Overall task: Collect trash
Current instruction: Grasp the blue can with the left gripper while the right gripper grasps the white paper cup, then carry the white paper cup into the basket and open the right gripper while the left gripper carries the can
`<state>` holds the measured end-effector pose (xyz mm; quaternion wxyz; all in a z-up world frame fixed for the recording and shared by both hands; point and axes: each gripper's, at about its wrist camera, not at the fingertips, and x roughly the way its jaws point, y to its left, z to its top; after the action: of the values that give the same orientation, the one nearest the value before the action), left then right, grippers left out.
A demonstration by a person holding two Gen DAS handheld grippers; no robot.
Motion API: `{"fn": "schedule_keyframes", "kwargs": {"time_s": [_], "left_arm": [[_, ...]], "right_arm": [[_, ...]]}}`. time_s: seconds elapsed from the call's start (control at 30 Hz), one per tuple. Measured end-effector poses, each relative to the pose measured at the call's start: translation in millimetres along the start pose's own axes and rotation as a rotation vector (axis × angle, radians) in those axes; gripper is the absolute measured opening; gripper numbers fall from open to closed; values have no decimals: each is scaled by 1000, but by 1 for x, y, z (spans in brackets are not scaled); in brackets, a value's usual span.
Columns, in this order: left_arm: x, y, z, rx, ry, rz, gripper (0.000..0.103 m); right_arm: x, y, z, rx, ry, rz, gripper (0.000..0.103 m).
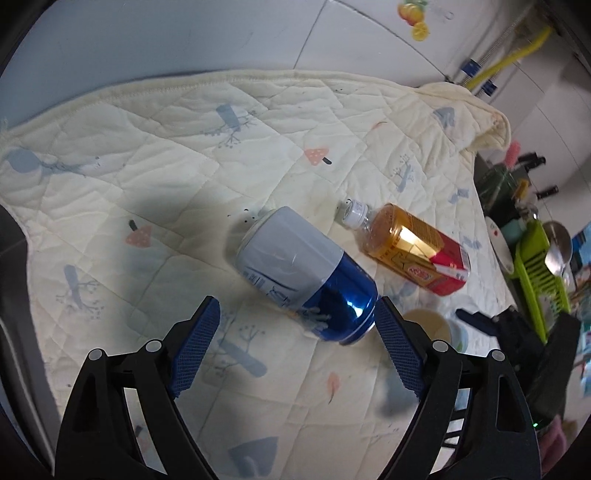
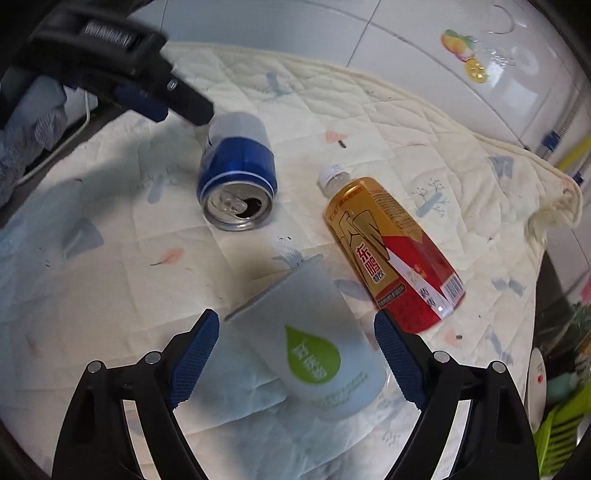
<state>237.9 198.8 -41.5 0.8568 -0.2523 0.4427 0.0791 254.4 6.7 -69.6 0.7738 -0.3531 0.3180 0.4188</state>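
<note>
A blue and grey drink can (image 1: 306, 273) lies on its side on the cream quilted cloth (image 1: 147, 166), its blue end just ahead of my open left gripper (image 1: 297, 314). A plastic bottle with amber drink and a red-gold label (image 1: 413, 251) lies to the can's right. In the right wrist view the can (image 2: 236, 173) shows its opened top, and the bottle (image 2: 391, 247) lies to its right. A white paper cup with a green drop logo (image 2: 314, 347) lies on its side between the fingers of my open right gripper (image 2: 295, 325). The left gripper (image 2: 147, 92) hovers above the can.
A green dish rack (image 1: 543, 273) with bowls and plates stands off the cloth's right edge. A white tiled wall (image 1: 258, 33) with a fruit sticker is behind. The cloth bunches up at its far right corner (image 1: 487, 129). Grey fabric (image 2: 33, 129) lies at the left.
</note>
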Motion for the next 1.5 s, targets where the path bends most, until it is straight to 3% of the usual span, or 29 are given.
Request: {"fn": "schedule_keyframes", "kwargs": {"time_s": [0.3, 0.47, 0.83, 1.13, 1.5], "left_arm": [[31, 6, 9, -158, 32, -23, 86], [41, 15, 12, -254, 46, -49, 88], [71, 12, 13, -359, 67, -63, 88], [83, 14, 16, -393, 62, -25, 79], [53, -2, -2, -258, 67, -70, 78]], "right_arm": [[13, 1, -1, -16, 7, -29, 76], [1, -1, -7, 44, -19, -23, 75], [-39, -1, -30, 203, -72, -15, 74], [-67, -6, -63, 356, -103, -9, 74], [-96, -14, -109, 583, -135, -29, 74]]}}
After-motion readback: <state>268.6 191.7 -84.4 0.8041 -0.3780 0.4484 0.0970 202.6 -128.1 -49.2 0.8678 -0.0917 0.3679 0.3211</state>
